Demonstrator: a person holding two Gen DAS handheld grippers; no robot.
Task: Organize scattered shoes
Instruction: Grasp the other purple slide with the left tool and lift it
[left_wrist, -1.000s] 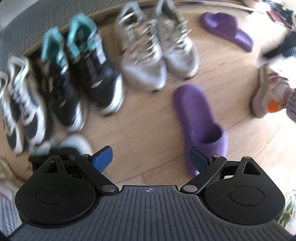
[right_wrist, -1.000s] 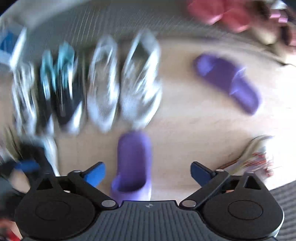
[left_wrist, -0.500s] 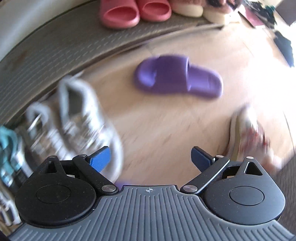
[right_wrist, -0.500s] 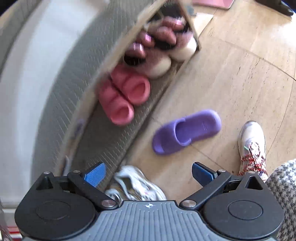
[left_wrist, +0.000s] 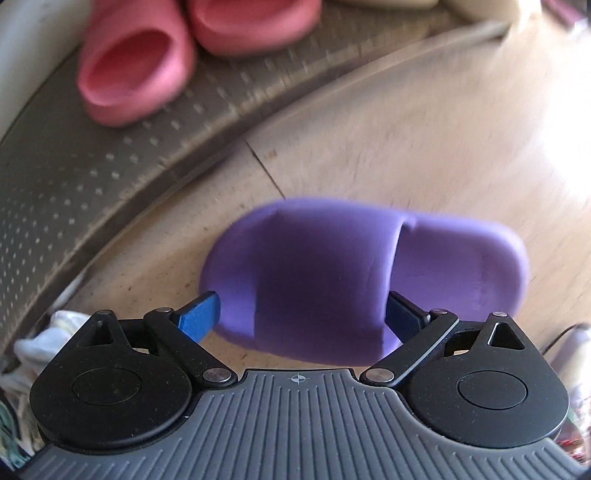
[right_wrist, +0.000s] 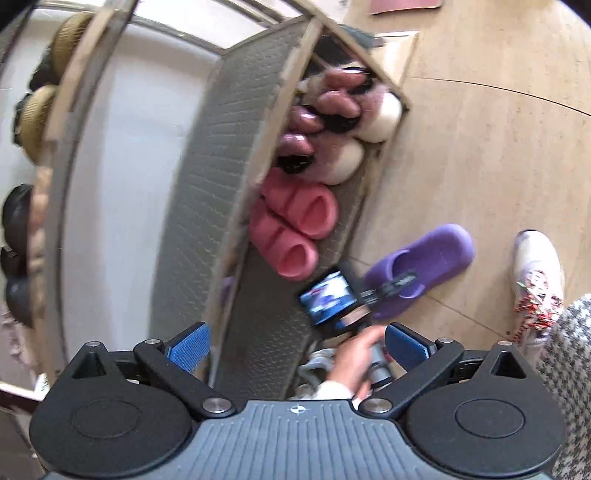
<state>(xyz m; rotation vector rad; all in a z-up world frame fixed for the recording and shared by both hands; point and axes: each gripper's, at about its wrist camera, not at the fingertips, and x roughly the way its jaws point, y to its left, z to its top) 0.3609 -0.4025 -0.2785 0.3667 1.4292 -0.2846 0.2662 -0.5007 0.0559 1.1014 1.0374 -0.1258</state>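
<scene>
The left gripper (left_wrist: 301, 314) points down, jaws closing around the purple slipper (left_wrist: 354, 273) on the floor near the shoe rack's (left_wrist: 110, 177) lowest shelf. Beyond, pink slippers (left_wrist: 136, 70) rest there. The right gripper (right_wrist: 295, 343) is spread, empty.

The left wrist view looks almost straight down from close above the floor (left_wrist: 369, 166), so the purple slipper (left_wrist: 332, 273) fills its middle and the pink slippers (left_wrist: 140, 66) sit at its top edge. The right wrist view looks down at a slant from higher and further back, taking in the shoe rack (right_wrist: 236, 147) and the floor. Both views share the purple slipper, the pink pair and the rack's grey lower shelf (left_wrist: 92, 177).
</scene>
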